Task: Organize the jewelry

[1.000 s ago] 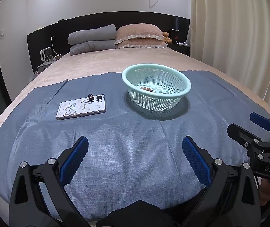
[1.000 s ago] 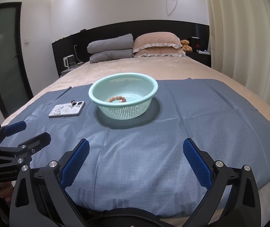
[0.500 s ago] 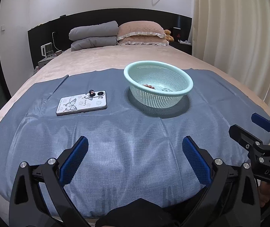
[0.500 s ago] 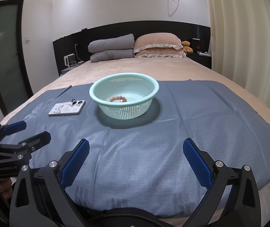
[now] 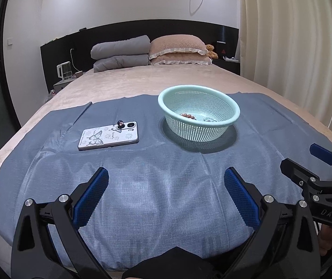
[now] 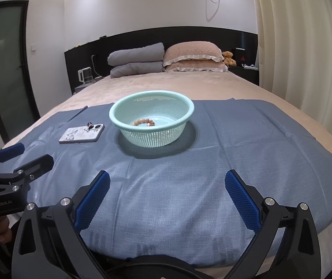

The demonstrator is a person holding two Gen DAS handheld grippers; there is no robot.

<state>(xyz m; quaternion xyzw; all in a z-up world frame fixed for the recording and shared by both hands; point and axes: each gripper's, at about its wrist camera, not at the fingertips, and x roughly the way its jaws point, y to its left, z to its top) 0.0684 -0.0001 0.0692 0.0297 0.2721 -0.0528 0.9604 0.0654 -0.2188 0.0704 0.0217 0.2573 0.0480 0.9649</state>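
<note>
A mint-green mesh basket [image 5: 233, 112] [image 6: 119, 121] stands on a blue cloth [image 5: 166, 186] [image 6: 235, 144] on the bed. A brown bead bracelet [image 5: 188, 116] [image 6: 143, 122] lies inside it, with a small clear ring-like piece [image 5: 209, 120] beside it. A small dark ring [image 5: 120, 123] [image 6: 89, 124] sits on a butterfly-patterned phone [image 5: 109, 135] [image 6: 82, 134] left of the basket. My left gripper [image 5: 166, 197] is open and empty over the cloth's near edge. My right gripper [image 6: 167, 197] is open and empty, also near the front edge.
Grey folded duvets [image 5: 121, 53] and pink pillows [image 5: 177, 48] lie at the headboard. A kettle [image 5: 64, 71] stands on the left nightstand. Curtains [image 5: 294, 46] hang on the right. Each gripper shows at the edge of the other's view.
Both grippers have drawn back and lifted slightly from the bed; the basket and phone look a little farther. Nothing on the cloth has moved.
</note>
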